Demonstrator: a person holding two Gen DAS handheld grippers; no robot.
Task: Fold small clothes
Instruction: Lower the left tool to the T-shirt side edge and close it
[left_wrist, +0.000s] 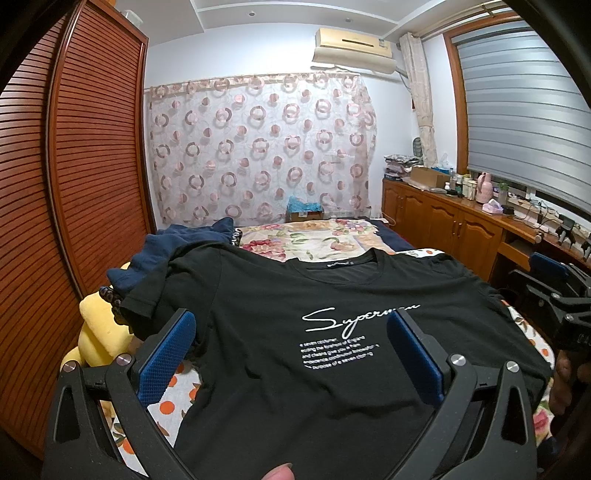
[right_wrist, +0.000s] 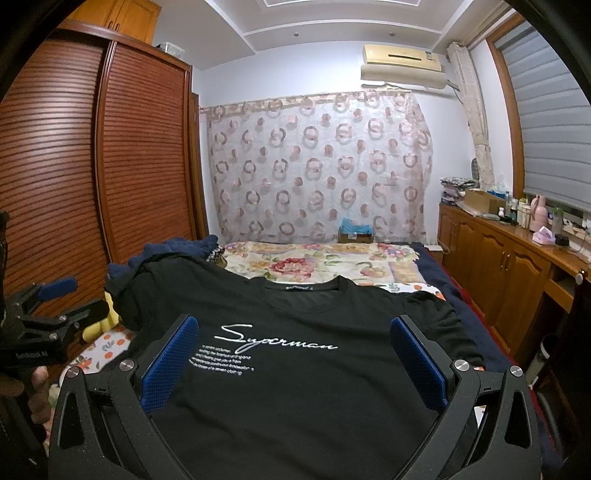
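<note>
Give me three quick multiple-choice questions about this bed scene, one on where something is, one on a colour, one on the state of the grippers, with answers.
1. Where does the navy garment lie?
A. beyond the black T-shirt's left sleeve
B. on the wooden counter
C. inside the wardrobe

2. What colour is the T-shirt's lettering?
A. red
B. white
C. yellow

3. How do the left gripper and right gripper stand?
A. both shut on the shirt
B. one open, one shut
C. both open, holding nothing

Answers: A, it is bunched past that sleeve; B, the script reads white; C, the blue pads sit wide apart.

left tool (left_wrist: 291, 354): black frame | blue textured pads | silver screws | right tool (right_wrist: 295, 358): same
</note>
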